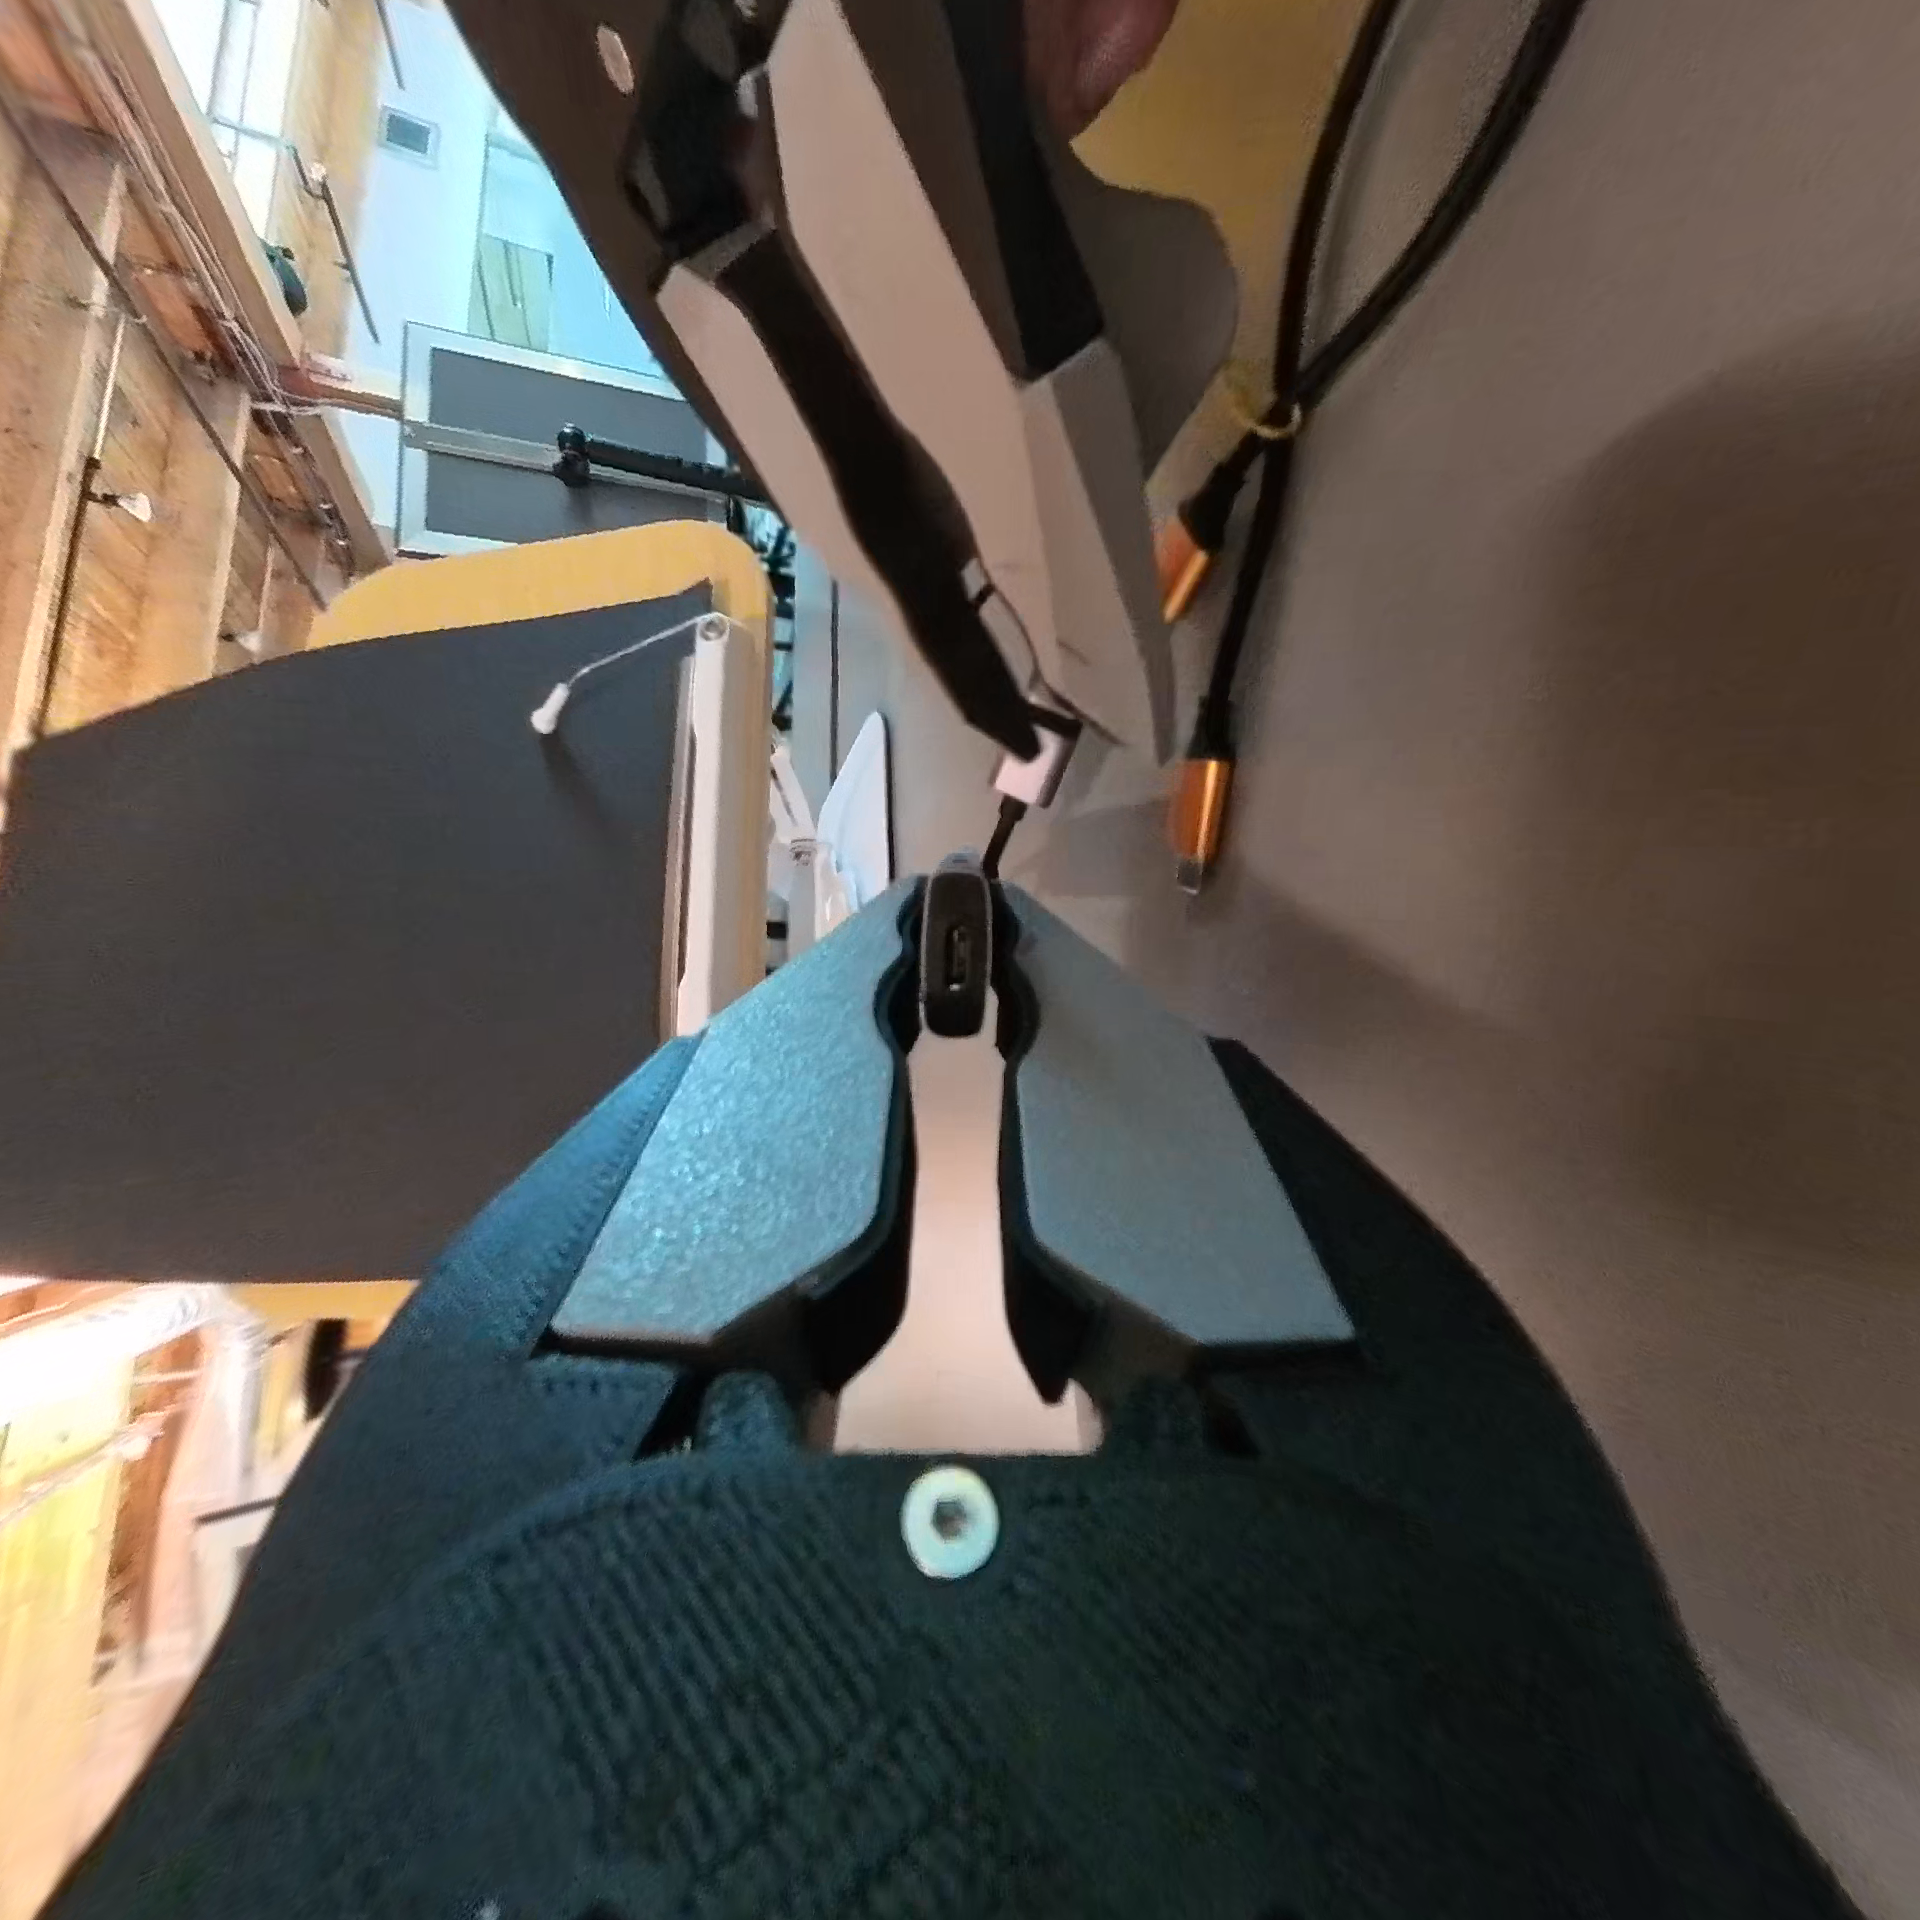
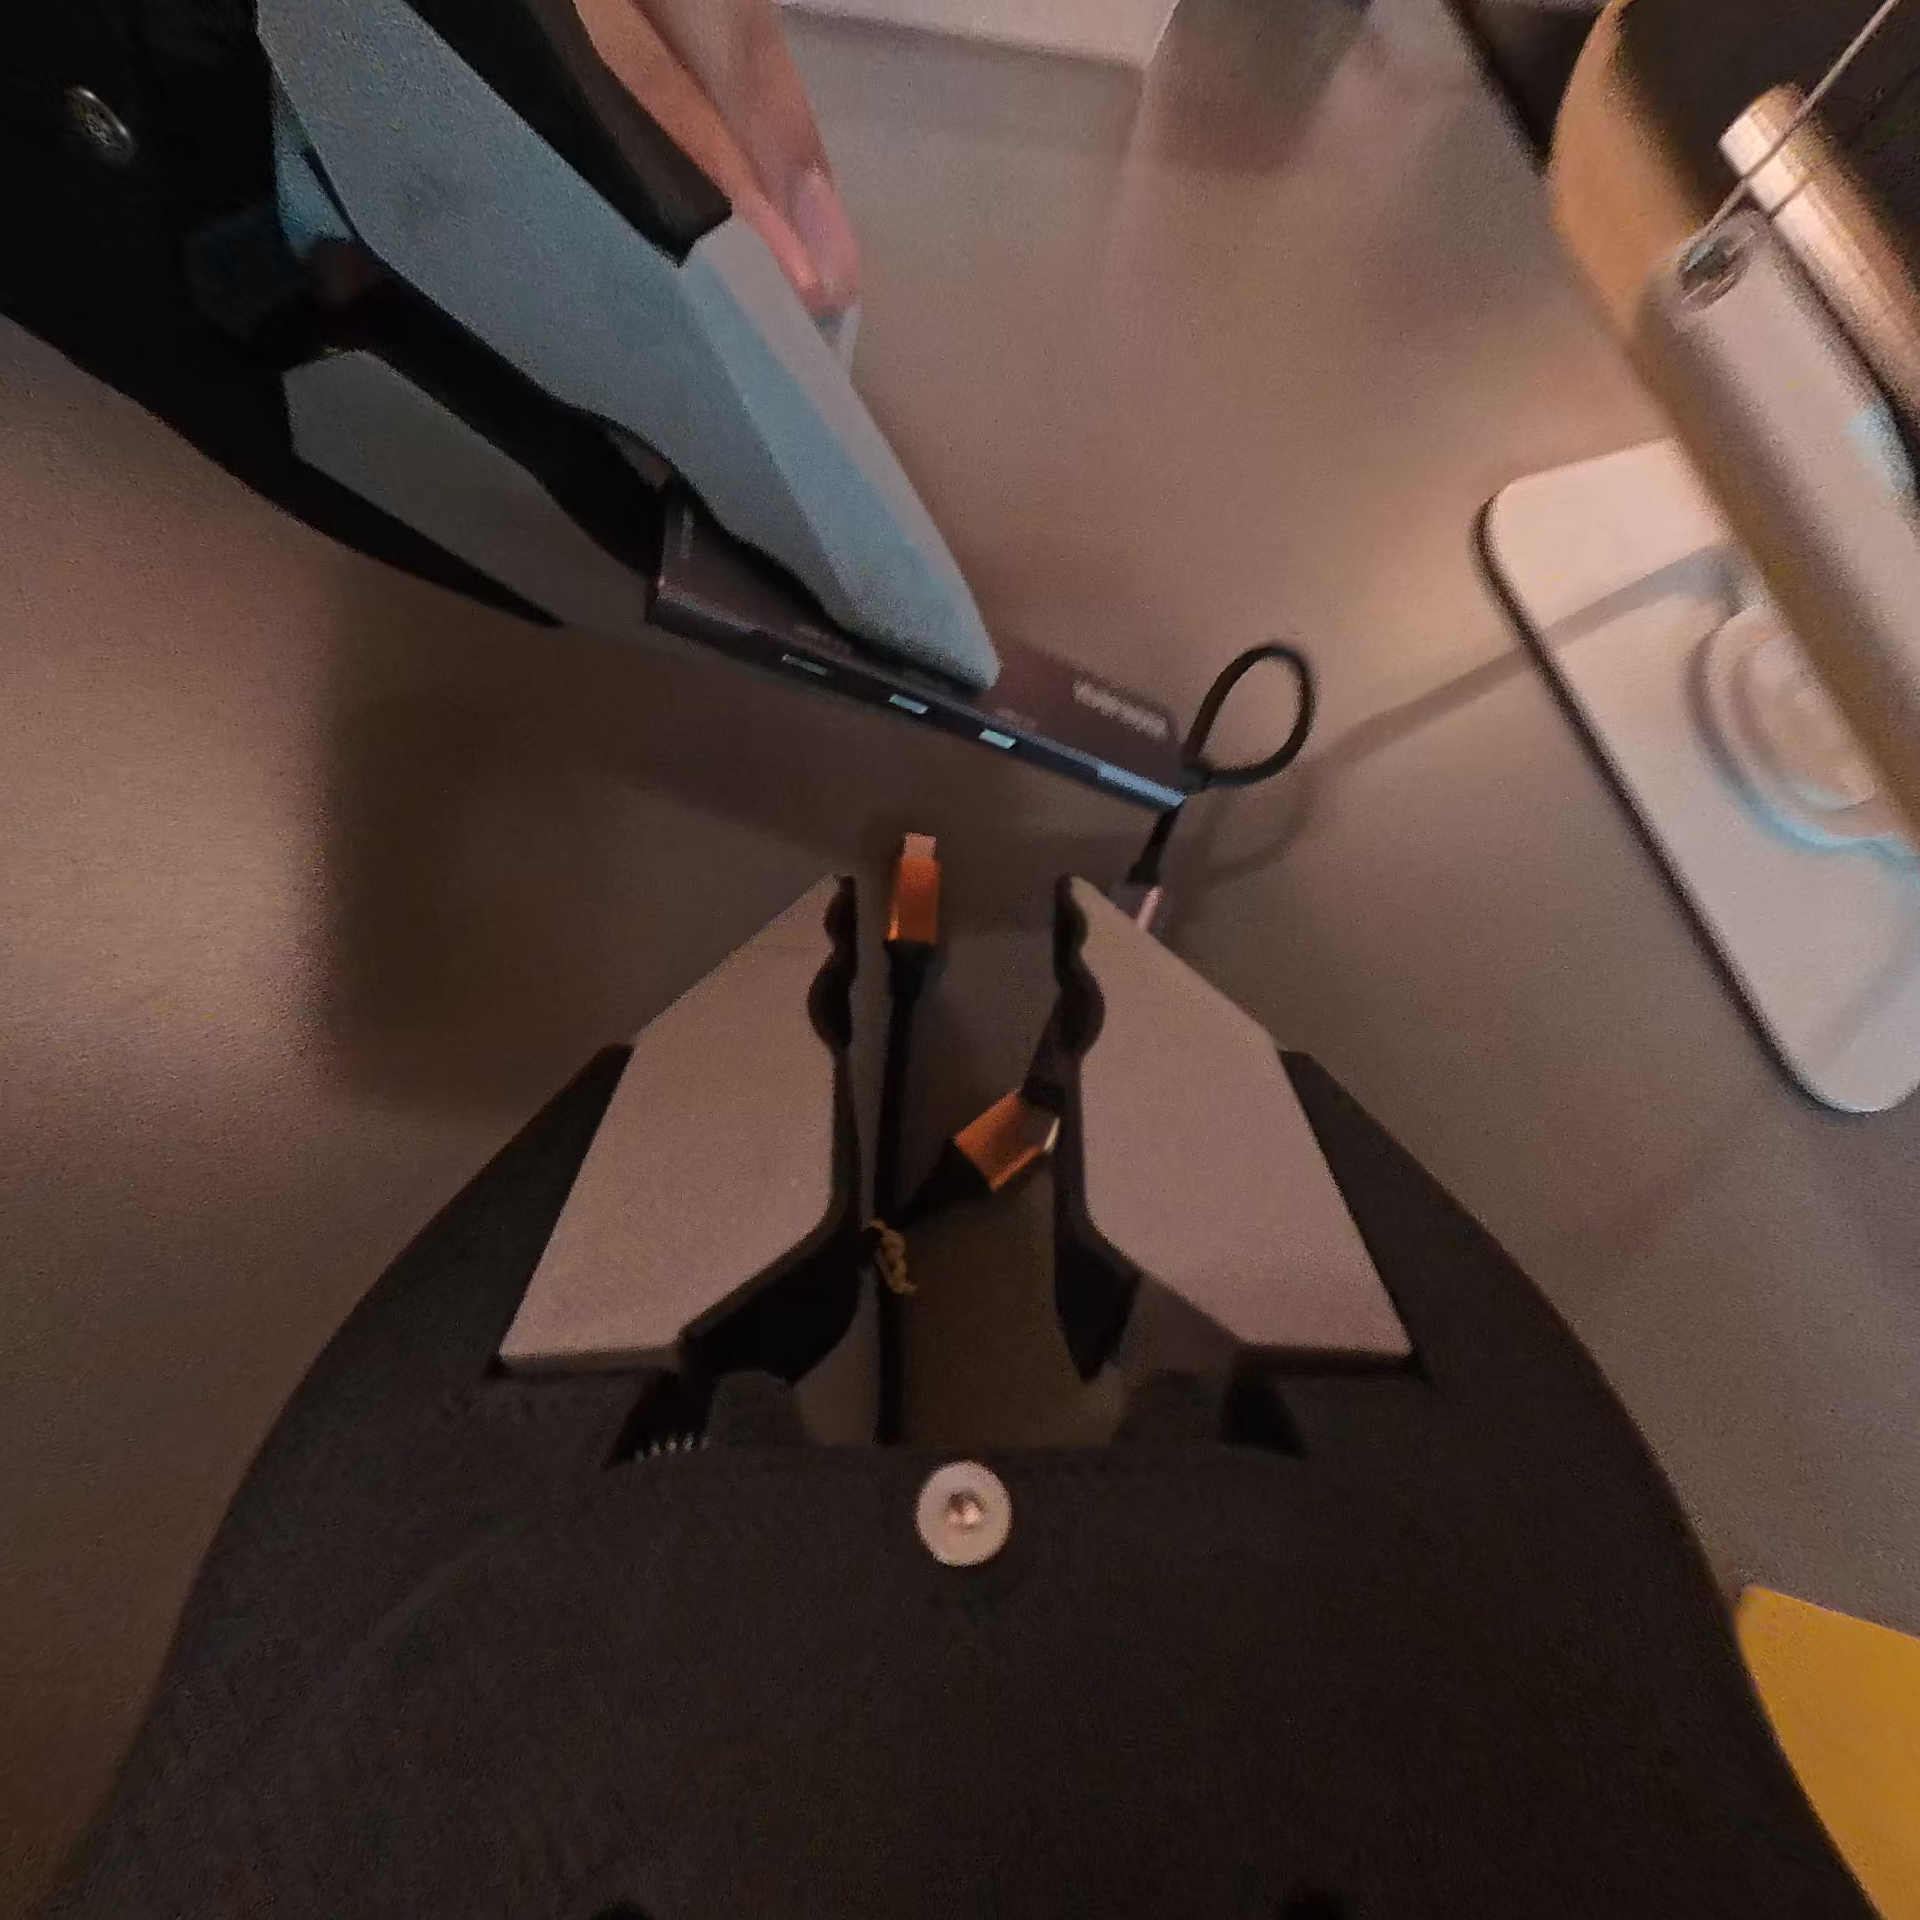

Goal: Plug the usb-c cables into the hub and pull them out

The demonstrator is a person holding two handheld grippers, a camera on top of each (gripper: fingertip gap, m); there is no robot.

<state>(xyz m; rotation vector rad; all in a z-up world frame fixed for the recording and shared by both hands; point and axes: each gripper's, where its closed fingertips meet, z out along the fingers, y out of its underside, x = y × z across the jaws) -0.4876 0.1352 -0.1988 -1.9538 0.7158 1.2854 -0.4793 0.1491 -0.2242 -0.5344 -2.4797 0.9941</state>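
The left gripper point(image 2: 831, 665) has its jaws clenched on the dark grey hub point(image 2: 935, 707), held tilted just above the grey table point(image 2: 312, 831); the hub's short black lead point(image 2: 1252, 717) loops off its far end. Just right of and nearer than the hub, the right gripper point(image 2: 954, 894) hangs with jaws released, spread around two orange-tipped usb-c cables point(image 2: 909, 904) lying on the table; neither plug touches the hub. Farther right of the hub stands a silver monitor stand point(image 2: 1621, 727)
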